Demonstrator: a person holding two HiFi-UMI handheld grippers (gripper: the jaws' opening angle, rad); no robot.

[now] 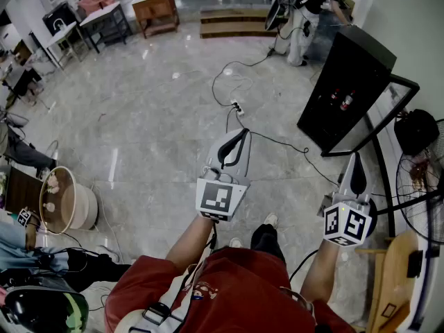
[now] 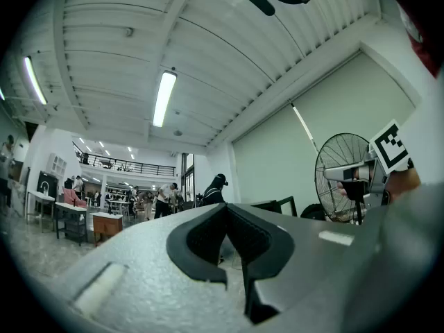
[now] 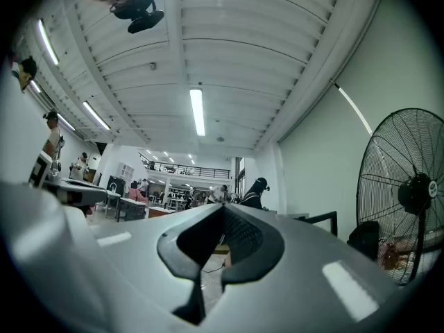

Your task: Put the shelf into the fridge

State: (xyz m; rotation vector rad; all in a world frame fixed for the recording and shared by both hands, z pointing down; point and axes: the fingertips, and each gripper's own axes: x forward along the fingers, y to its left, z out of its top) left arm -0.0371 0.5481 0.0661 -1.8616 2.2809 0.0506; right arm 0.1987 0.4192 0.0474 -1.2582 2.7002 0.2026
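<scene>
The small black fridge (image 1: pixel 354 82) stands on the floor at the right with its glass door (image 1: pixel 388 127) swung open toward me; red bottles (image 1: pixel 340 100) show inside. No loose shelf shows in any view. My left gripper (image 1: pixel 241 134) hangs in the air over the floor, left of the fridge, shut with nothing between its pads. The right gripper (image 1: pixel 356 159) is held just in front of the open door, also shut and empty. In the left gripper view the jaws (image 2: pixel 225 209) meet at their tips. The right gripper view shows the same at its jaws (image 3: pixel 223 209).
A standing fan (image 1: pixel 420 186) is at the far right, with a wooden chair (image 1: pixel 393 276) below it. Cables and a power strip (image 1: pixel 236 106) cross the floor ahead. A round wooden stool (image 1: pixel 61 201) is at the left. Tables (image 1: pixel 156 9) and people (image 1: pixel 305 12) are far back.
</scene>
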